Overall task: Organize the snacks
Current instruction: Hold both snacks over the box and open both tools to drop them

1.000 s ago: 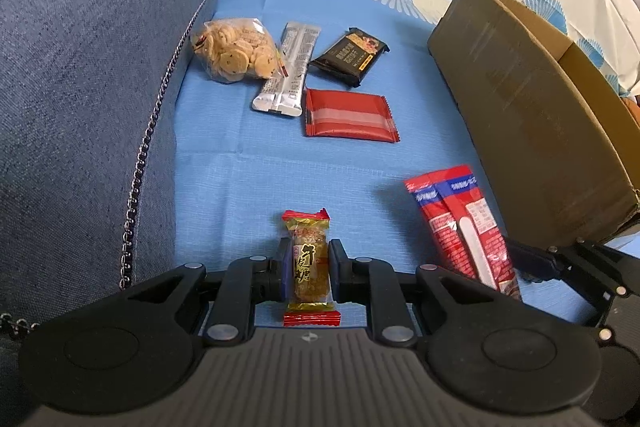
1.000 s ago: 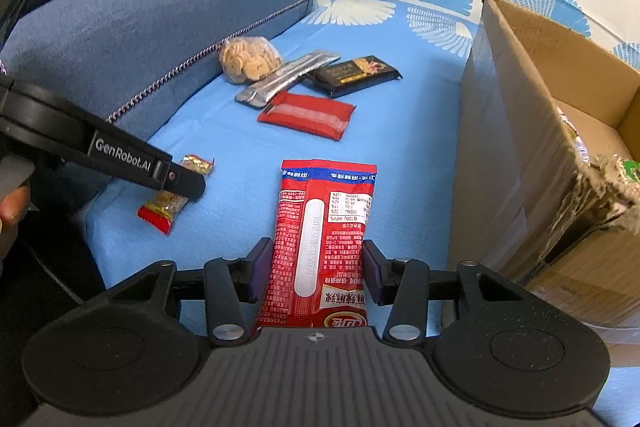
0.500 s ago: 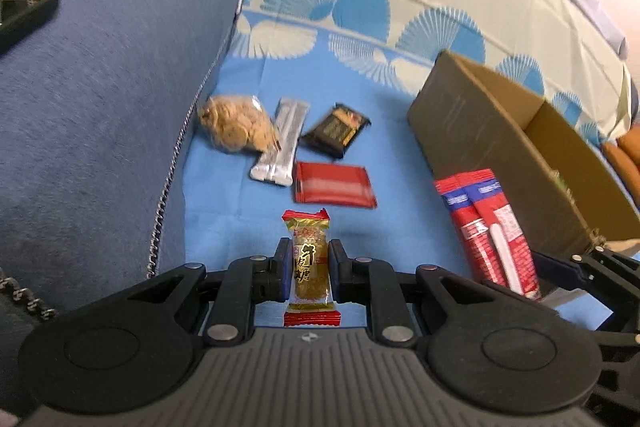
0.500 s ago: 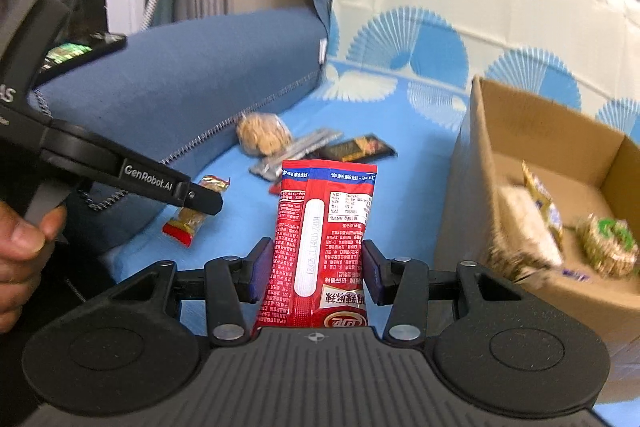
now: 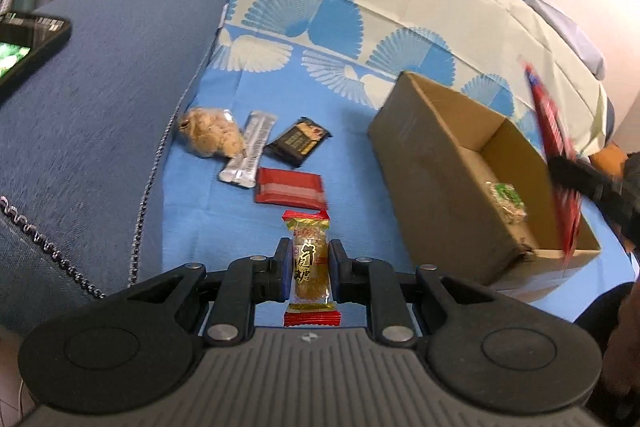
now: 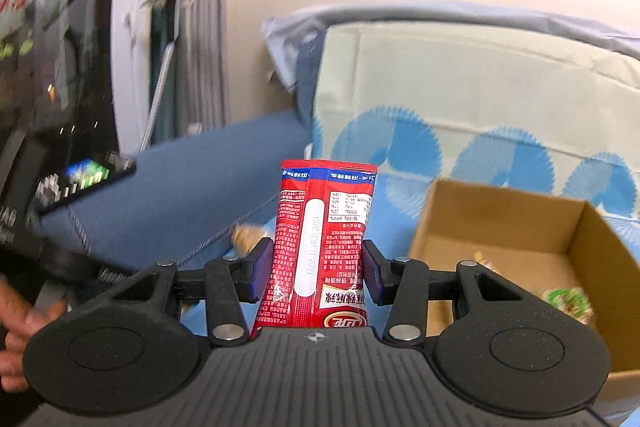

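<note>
My left gripper (image 5: 309, 269) is shut on a small amber candy in a red-ended wrapper (image 5: 310, 259) and holds it above the blue cloth. My right gripper (image 6: 316, 269) is shut on a tall red snack packet (image 6: 320, 247), held upright in the air left of the open cardboard box (image 6: 600, 251). In the left wrist view the packet (image 5: 554, 147) hangs over the box (image 5: 436, 179) at the right. The box holds a green-labelled snack (image 5: 506, 199). A cookie bag (image 5: 210, 137), silver bar (image 5: 250, 153), dark packet (image 5: 300, 141) and flat red packet (image 5: 290, 189) lie on the cloth.
The blue sofa arm (image 5: 100, 107) rises at the left with a phone (image 5: 28, 43) on it. A fan-patterned cover (image 5: 360, 7) drapes the sofa back. A hand (image 6: 16, 331) holds the left gripper at the left edge of the right wrist view.
Both grippers have risen with their snacks. The right one has lifted the red packet high and toward the box; the box interior now shows in both views.
</note>
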`<state>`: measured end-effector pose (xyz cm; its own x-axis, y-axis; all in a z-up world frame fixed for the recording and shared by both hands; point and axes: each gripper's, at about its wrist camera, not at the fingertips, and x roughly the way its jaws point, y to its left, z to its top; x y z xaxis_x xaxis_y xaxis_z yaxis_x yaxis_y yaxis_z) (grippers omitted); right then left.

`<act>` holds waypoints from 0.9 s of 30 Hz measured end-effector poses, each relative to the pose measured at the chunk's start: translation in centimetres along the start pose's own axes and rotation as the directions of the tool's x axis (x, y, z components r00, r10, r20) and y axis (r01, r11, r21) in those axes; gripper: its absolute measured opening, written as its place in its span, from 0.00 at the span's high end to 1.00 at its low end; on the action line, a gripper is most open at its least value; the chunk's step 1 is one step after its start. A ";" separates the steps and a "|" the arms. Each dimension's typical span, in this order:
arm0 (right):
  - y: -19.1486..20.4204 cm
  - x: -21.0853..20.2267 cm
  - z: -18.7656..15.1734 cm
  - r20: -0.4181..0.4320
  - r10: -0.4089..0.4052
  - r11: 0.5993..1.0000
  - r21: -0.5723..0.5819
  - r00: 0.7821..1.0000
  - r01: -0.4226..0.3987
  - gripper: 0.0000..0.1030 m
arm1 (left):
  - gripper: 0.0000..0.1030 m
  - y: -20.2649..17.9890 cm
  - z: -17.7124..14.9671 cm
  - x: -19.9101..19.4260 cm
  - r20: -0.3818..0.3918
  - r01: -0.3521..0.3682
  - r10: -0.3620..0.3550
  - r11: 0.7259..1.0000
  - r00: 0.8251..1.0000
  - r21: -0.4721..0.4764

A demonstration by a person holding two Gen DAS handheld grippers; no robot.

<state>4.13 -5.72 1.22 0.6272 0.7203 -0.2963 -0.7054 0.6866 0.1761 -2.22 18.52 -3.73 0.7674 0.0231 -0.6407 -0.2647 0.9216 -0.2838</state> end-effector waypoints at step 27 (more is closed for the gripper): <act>-18.4 -1.6 2.8 0.015 -0.333 0.898 0.311 0.943 0.312 0.53 | 0.81 -22.1 9.9 3.6 0.046 0.228 -0.246 0.942 0.968 0.246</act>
<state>16.99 -19.22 1.05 0.8312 0.4519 -0.3239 -0.3347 0.8719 0.3574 12.21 2.13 7.29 0.8349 -0.1866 -0.5179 0.0688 0.9688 -0.2382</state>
